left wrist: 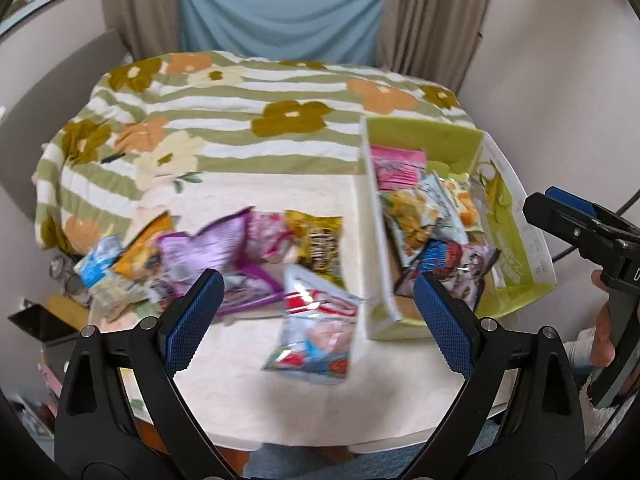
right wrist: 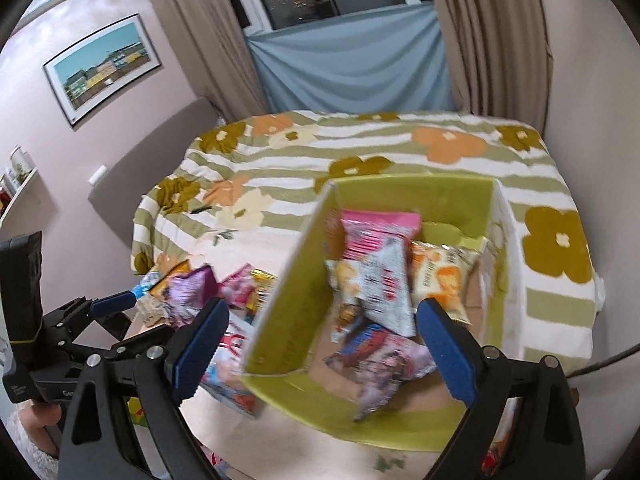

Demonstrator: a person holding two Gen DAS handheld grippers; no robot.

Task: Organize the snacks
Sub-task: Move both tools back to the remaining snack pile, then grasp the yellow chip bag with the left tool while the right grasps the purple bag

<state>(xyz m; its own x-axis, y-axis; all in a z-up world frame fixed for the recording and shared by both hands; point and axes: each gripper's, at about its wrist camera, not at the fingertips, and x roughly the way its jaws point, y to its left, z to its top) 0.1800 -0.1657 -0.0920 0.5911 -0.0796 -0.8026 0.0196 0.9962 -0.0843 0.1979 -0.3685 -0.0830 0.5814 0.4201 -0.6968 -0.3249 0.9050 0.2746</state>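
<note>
Red-and-white foil snack packet (left wrist: 316, 320) lies flat just left of the open lime-green cardboard box (left wrist: 516, 256), long axis running away from the camera, directly ahead between the wide-apart, empty jaws of the left gripper (left wrist: 316, 316). Right gripper (right wrist: 320, 344), also apart and empty, hovers over the box, which holds several packets: a pink one (right wrist: 376, 232), an orange one (right wrist: 440, 272).

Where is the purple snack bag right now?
In the left wrist view the purple snack bag lies on the table, left of the green box, in the loose pile between an orange packet and a pink packet.
</note>
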